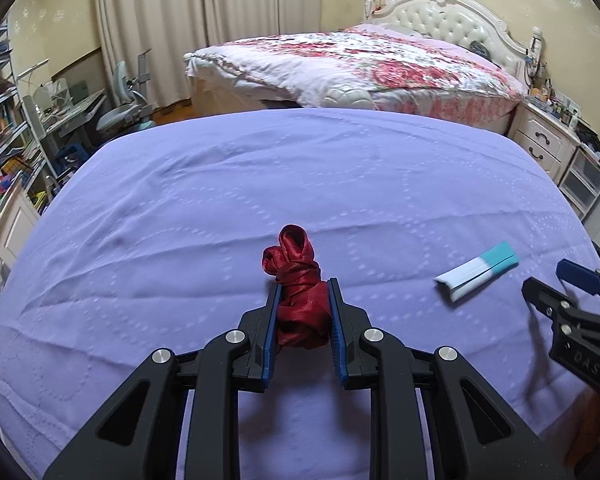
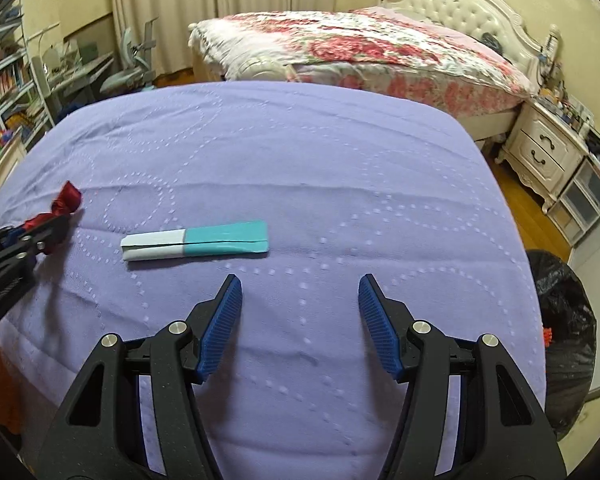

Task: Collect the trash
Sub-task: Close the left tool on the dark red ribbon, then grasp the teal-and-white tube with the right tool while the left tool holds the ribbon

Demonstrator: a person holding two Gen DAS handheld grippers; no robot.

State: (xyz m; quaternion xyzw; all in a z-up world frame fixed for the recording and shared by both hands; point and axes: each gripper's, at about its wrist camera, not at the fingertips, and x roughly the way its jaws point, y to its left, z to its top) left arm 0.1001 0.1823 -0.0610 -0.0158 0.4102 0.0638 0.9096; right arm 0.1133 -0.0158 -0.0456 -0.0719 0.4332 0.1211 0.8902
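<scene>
The left gripper (image 1: pixel 303 312) is clenched on a bunched red ribbon (image 1: pixel 300 300), its blue pads pressing the satin from both sides while a knotted loop of it sticks out past the fingertips, over the purple bedspread (image 1: pixel 260 184). To the right of it on the bedspread lies a flattened white and teal paper wrapper (image 1: pixel 478 271), apart from both grippers. The right gripper (image 2: pixel 300 304) is released, its jaws wide apart with nothing between them, hovering over the near part of the bedspread with the wrapper just beyond its left finger. A black trash bag (image 2: pixel 564 336) stands on the floor at the near right edge of the bed. Farther off sits a second bed with a floral quilt (image 1: pixel 356 64).
</scene>
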